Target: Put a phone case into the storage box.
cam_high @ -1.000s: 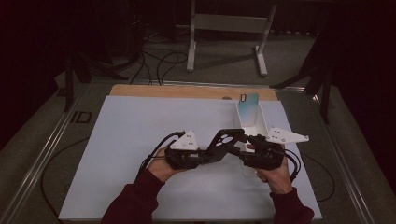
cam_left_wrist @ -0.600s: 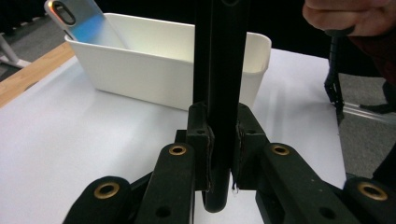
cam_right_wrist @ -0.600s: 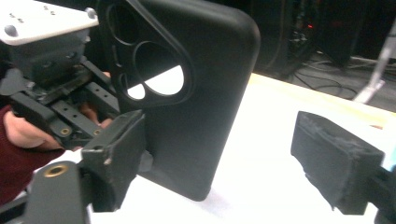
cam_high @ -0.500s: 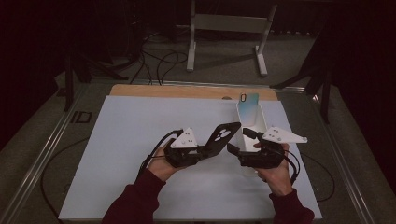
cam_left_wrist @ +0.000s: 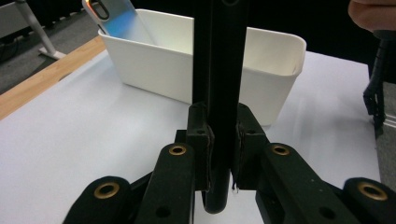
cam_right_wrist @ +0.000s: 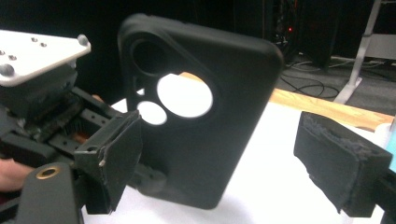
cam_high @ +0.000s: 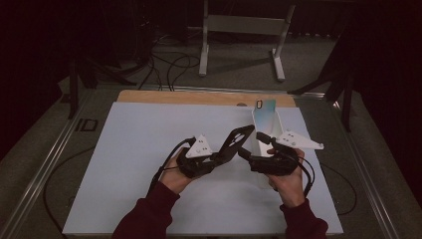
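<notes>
A black phone case (cam_high: 238,140) stands up off the table with my left gripper (cam_high: 225,155) shut on its lower edge. In the left gripper view the pads (cam_left_wrist: 205,149) clamp the case (cam_left_wrist: 222,56) edge-on. My right gripper (cam_high: 253,145) faces it from the right. Its jaws have just been opening and now stand open, with the case (cam_right_wrist: 201,140) between them and the right pad (cam_right_wrist: 341,163) well off it. Behind them lies a long white bin (cam_high: 275,124), with a phone (cam_high: 264,105) in a pale blue case leaning at its far end.
A white mat (cam_high: 149,149) covers the table, with a wooden strip (cam_high: 189,97) along its far edge. Cables (cam_high: 171,64) and a metal stand (cam_high: 239,30) are on the floor beyond. The bin (cam_left_wrist: 154,70) lies close behind both grippers.
The right gripper's jaws have parted from the black case and that hand has drawn slightly to the right. The left gripper keeps the case in the same place.
</notes>
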`<action>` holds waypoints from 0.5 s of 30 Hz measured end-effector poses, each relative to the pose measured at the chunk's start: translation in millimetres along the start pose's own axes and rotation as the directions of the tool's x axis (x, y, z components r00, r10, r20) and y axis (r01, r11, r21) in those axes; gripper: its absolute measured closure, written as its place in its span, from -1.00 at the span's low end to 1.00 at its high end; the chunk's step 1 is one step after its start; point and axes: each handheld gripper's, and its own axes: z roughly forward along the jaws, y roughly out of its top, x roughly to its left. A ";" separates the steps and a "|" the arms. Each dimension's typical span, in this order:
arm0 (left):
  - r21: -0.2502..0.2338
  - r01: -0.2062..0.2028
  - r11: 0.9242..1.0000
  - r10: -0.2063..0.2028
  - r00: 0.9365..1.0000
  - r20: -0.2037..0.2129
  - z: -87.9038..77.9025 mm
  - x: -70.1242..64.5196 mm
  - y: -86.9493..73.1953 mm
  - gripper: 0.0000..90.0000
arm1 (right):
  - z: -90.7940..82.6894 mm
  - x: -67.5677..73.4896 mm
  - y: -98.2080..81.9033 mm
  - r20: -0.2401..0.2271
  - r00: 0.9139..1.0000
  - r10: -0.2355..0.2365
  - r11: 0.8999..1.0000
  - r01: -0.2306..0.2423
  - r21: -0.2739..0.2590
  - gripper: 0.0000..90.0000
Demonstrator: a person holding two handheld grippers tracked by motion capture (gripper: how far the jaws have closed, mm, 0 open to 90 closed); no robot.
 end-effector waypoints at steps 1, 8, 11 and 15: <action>-0.001 0.002 1.000 -0.002 1.000 -0.006 0.7 -0.5 0.1 0.79 | 1.1 1.1 0.9 0.001 1.000 0.001 1.000 -0.001 -0.002 -0.67; -0.003 0.014 1.000 -0.014 1.000 -0.013 6.5 -5.3 -0.3 0.79 | 7.7 6.8 6.5 0.015 0.999 0.034 0.999 -0.033 -0.024 -0.67; -0.002 0.018 1.000 -0.018 1.000 -0.011 7.9 -6.2 -0.6 0.80 | 9.5 7.7 7.5 0.025 0.999 0.048 0.998 -0.047 -0.032 -0.68; -0.004 0.025 1.000 -0.025 1.000 -0.012 8.9 -6.7 -0.9 0.79 | 11.9 8.6 7.5 0.028 0.997 0.065 0.997 -0.064 -0.044 -0.70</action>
